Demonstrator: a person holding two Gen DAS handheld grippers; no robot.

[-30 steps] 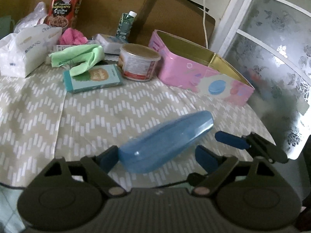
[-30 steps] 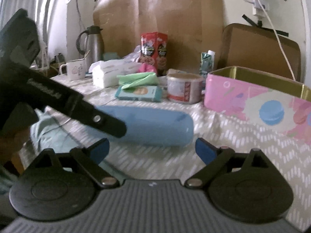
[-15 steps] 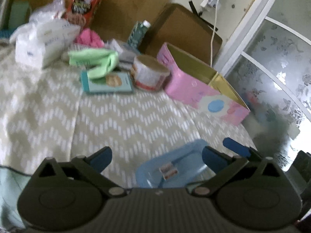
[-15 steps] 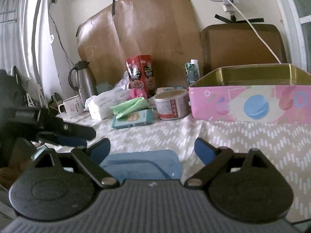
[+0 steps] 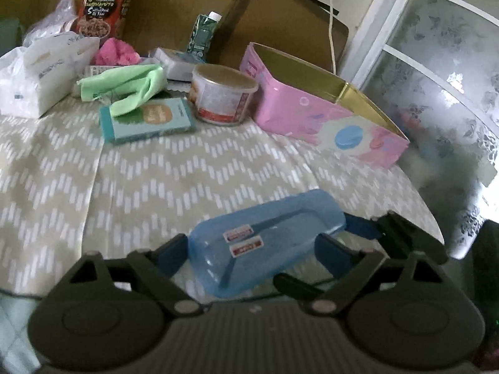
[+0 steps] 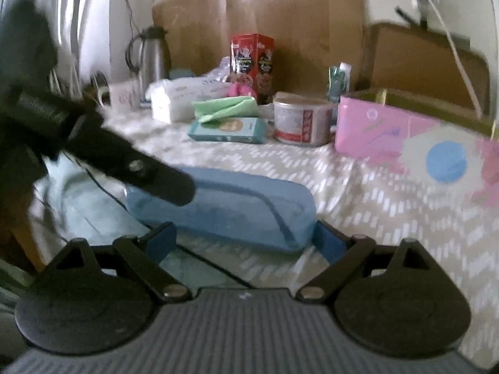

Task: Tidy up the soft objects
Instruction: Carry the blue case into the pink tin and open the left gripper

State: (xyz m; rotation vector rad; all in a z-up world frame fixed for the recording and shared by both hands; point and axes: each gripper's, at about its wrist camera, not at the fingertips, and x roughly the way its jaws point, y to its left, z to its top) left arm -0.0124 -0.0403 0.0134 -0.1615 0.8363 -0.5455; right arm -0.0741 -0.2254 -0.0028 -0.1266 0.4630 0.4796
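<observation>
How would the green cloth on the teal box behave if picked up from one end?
The green cloth lies folded and draped over the teal box, so it is probably floppy and would unfold and dangle. It looks thin, likely light, and may drag across the box.

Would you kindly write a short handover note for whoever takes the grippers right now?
Left gripper: jaws have just been closing around the blue box at the table's near edge; grip not confirmed.
Right gripper: open, at the box's end.
Green cloth and pink cloth lie among the clutter at the back.
Done: no cloth sorted yet.
Left: gather the cloths, probably into a container.
</observation>
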